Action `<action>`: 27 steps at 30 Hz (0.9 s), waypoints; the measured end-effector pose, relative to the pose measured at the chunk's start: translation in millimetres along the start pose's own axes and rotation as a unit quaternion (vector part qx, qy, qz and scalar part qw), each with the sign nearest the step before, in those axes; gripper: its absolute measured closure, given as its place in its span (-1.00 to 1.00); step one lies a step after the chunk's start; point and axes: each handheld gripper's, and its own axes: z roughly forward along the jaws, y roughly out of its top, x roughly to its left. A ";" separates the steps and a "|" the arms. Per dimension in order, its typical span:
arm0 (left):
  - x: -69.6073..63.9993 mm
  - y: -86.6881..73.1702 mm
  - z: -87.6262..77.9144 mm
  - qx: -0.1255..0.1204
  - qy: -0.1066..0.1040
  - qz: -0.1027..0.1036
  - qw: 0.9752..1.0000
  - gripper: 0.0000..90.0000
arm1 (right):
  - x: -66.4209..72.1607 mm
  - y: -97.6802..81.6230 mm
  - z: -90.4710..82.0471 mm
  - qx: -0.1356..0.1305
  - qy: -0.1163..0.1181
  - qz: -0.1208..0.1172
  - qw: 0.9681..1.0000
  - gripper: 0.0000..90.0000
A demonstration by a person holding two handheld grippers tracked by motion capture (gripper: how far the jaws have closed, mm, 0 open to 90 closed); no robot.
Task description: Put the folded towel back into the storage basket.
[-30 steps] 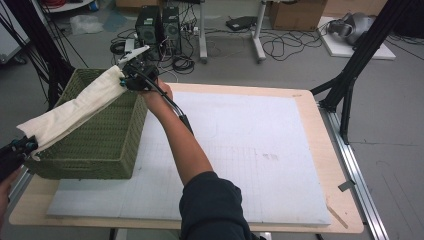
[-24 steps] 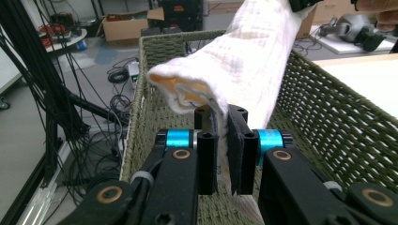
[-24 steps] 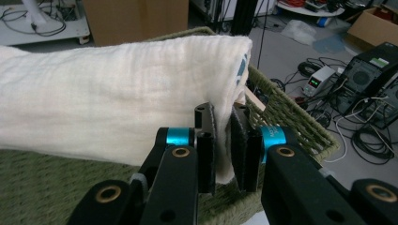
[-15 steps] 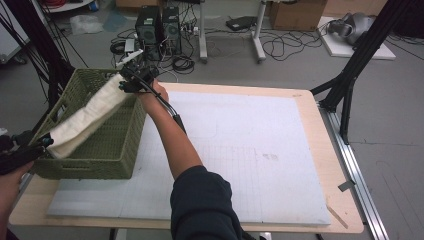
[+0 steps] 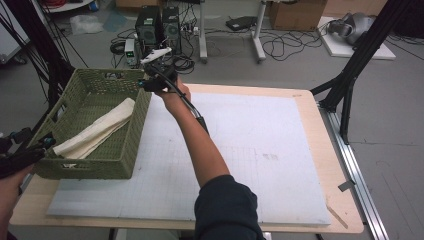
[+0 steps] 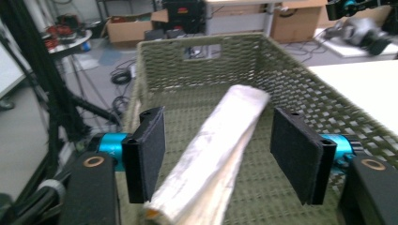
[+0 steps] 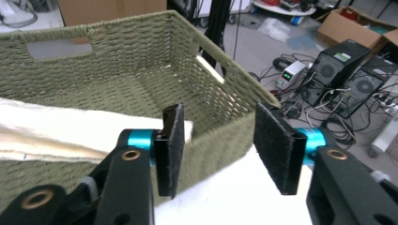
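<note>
One green woven basket (image 5: pixel 90 165) stands at the table's left and holds one rolled cream cloth (image 5: pixel 95 131), lying corner to corner. The left gripper (image 6: pixel 218 157) and the right gripper (image 7: pixel 225 150) have both just been opening; nothing is clamped.

Each gripper, left gripper (image 6: pixel 218 154) and right gripper (image 7: pixel 218 150), has 2 black jaws with rough black pads, turquoise collars and brass-ringed holes. A dark sleeve (image 5: pixel 227 207) covers the upper arm at bottom centre.
</note>
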 end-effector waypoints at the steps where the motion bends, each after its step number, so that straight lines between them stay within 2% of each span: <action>1: -2.6 0.7 0.3 -0.006 -0.008 -0.006 1.000 -0.25 | -2.7 -3.2 -7.1 -0.004 0.004 0.006 1.000 0.08; 5: -15.3 4.7 4.3 -0.029 -0.054 -0.033 0.998 -0.39 | -11.3 -18.5 -37.1 -0.015 0.010 0.008 1.000 -0.07; 7: -24.8 6.6 8.9 -0.030 -0.072 -0.029 0.997 -0.57 | -14.7 -28.8 -52.8 -0.020 0.003 0.006 1.000 -0.11; 9: -34.4 8.0 14.2 -0.027 -0.091 -0.024 0.995 -0.59 | -18.9 -40.3 -66.5 -0.026 0.004 0.013 1.000 -0.14; 13: -52.4 9.5 24.1 -0.029 -0.115 -0.026 0.993 -0.59 | -26.8 -63.0 -91.4 -0.029 -0.002 0.029 0.999 -0.26; 19: -82.9 9.8 39.4 -0.033 -0.161 -0.017 0.986 -0.59 | -33.4 -97.1 -129.1 -0.039 -0.014 0.051 0.998 -0.38; 20: -89.7 9.5 43.7 -0.033 -0.171 -0.015 0.985 -0.58 | -34.2 -101.6 -133.7 -0.039 -0.016 0.055 0.998 -0.38; 27: -125.0 7.4 63.7 -0.034 -0.210 -0.003 0.977 -0.58 | -41.0 -145.2 -175.2 -0.032 -0.043 0.077 0.996 -0.46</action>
